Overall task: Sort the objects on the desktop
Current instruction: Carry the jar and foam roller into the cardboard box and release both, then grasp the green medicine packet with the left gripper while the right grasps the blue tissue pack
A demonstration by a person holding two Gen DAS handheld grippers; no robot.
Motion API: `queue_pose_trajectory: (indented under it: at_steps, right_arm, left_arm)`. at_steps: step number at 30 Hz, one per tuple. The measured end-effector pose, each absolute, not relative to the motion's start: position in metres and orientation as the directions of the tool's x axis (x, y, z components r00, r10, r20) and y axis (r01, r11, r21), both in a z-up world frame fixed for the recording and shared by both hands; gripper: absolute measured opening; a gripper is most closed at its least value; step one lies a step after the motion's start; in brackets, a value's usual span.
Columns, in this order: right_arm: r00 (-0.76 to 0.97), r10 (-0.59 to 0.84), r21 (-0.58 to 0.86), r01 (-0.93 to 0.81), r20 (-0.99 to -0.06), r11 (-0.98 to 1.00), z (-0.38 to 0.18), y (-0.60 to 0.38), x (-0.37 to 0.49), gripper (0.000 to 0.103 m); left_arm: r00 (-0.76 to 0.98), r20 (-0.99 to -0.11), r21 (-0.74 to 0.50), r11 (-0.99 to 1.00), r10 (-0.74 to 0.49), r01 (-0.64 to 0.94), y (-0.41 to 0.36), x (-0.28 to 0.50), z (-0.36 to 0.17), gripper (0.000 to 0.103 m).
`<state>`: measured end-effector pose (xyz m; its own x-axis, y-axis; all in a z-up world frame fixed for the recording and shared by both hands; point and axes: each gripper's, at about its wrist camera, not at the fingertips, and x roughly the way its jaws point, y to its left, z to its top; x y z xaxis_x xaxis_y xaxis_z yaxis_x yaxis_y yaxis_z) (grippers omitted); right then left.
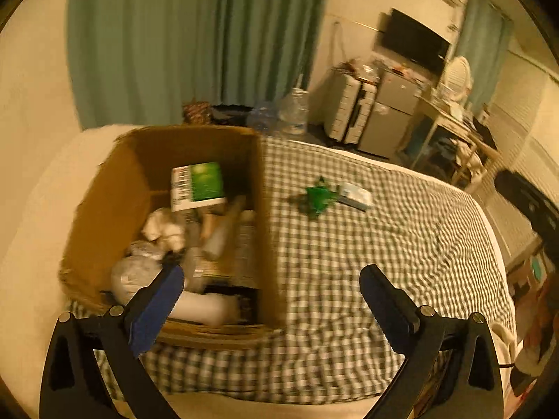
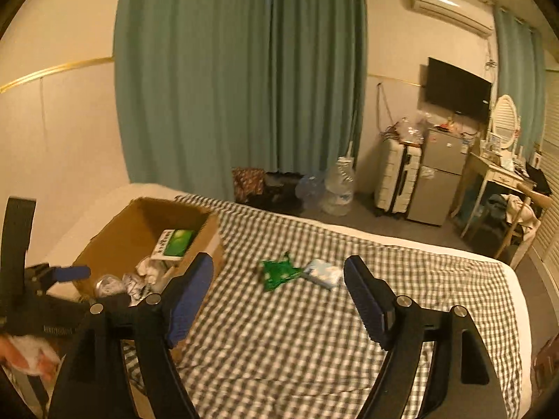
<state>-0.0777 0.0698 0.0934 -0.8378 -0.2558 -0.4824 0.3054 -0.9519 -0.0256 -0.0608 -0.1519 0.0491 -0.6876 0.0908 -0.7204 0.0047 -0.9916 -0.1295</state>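
Item: open brown cardboard box (image 1: pixel 115 188), standing on the near left part of a bed under a green-and-white checked bedcover (image 1: pixel 384 251). Contents: green-and-white printed carton (image 1: pixel 197 185) leaning against the far inner wall; crumpled white paper or tissue (image 1: pixel 162 230); pale tubular bottle (image 1: pixel 223 230) lying tilted; white cylindrical container (image 1: pixel 206 307) on its side at the near wall; grey wrapped bundle (image 1: pixel 134 272); further contents too blurred to tell. Item: crumpled green foil wrapper (image 1: pixel 319 197), on the bedcover well to the right of the box, touching a flat white-and-blue packet (image 1: pixel 354 195) on its right side. Item: left tool (image 1: pixel 270 279), black frame with blue pads, jaws spread wide and released, nothing between them; left finger over the box's near corner, right finger over bare bedcover. Item: right tool (image 2: pixel 279 279), same build, jaws parted and released, holding nothing, aimed toward the wrapper and packet, which appear between its fingers and farther off. Background: teal curtains (image 2: pixel 244 70), wall-mounted black television (image 2: pixel 457 87), small grey refrigerator (image 2: pixel 440 174).
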Motion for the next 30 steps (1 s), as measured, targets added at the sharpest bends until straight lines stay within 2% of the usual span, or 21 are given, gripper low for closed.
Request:
queue_pose_trajectory:
  at_steps: [13, 18, 20, 25, 30]
  right_arm:
    - [-0.845, -0.177, 0.032, 0.186, -0.505, -0.982, 0.057, 0.168, -0.087, 0.079]
    - [-0.853, -0.155, 0.094, 0.124, -0.498, -0.988, 0.034, 0.204, -0.094, 0.091]
    - [-0.854, -0.145, 0.115, 0.1, -0.5, -0.988, 0.023, 0.217, -0.099, 0.1]
    - [-0.789, -0.261, 0.279, 0.119, -0.556, -0.953, -0.02, 0.233, -0.125, 0.101]
    - [-0.746, -0.274, 0.312, 0.093, -0.607, -0.946, -0.043, 0.231, -0.153, 0.101]
  left_arm:
    - [-0.665, -0.742, -0.085, -0.996, 0.081, -0.027, -0.063, -0.078, 0.021, 0.103]
    - [-0.665, -0.745, -0.043, -0.999, 0.051, -0.028, -0.047, -0.092, 0.007, 0.103]
    - [-0.663, -0.748, -0.029, -0.999, 0.041, -0.03, -0.041, -0.1, 0.001, 0.103]
    - [-0.636, -0.772, 0.007, -1.0, 0.006, -0.018, -0.034, -0.129, -0.023, 0.103]
    - [-0.613, -0.789, 0.028, -0.999, -0.045, 0.037, -0.038, -0.162, -0.053, 0.103]
